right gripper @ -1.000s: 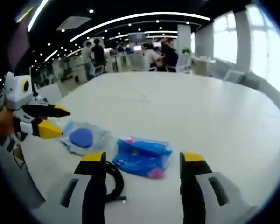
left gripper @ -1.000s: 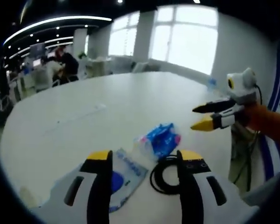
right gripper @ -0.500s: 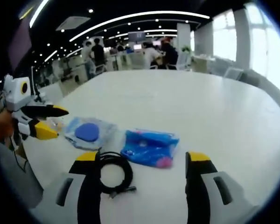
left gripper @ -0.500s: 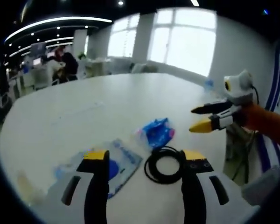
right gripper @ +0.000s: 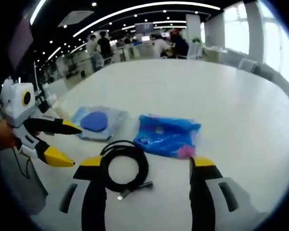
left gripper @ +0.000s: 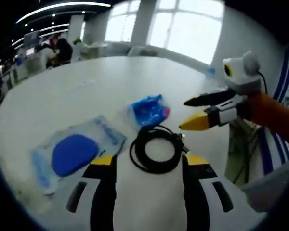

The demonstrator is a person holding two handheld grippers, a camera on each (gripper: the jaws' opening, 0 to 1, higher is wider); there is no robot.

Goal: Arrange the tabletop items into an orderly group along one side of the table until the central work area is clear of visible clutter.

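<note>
Both claws, the left claw (left gripper: 147, 163) and the right claw (right gripper: 147, 166), hover open over the coiled black cable (right gripper: 124, 166) near the white tabletop (right gripper: 221, 96) edge, beside two crinkly plastic packets; it looks light and floppy, best pinched across its bundled loops.

Here's the white table (right gripper: 221, 96), and the coiled black cable (right gripper: 124, 168) sits right at the centre of things, lying flat on it. The right gripper (right gripper: 147, 169) hangs over it, jaws spread wide, one yellow tip on each side of the cable, and nothing is held between them. Just beyond the cable, to its right, lies the blue crinkled packet (right gripper: 167, 135), with a touch of pink at its near corner. Beyond the cable to its left rests the clear pouch with a blue pad (right gripper: 98, 122). Left of the cable, the left gripper (right gripper: 63, 142) comes in, jaws parted, off the table's edge. Far beyond, people (right gripper: 135, 45) sit at desks.
</note>
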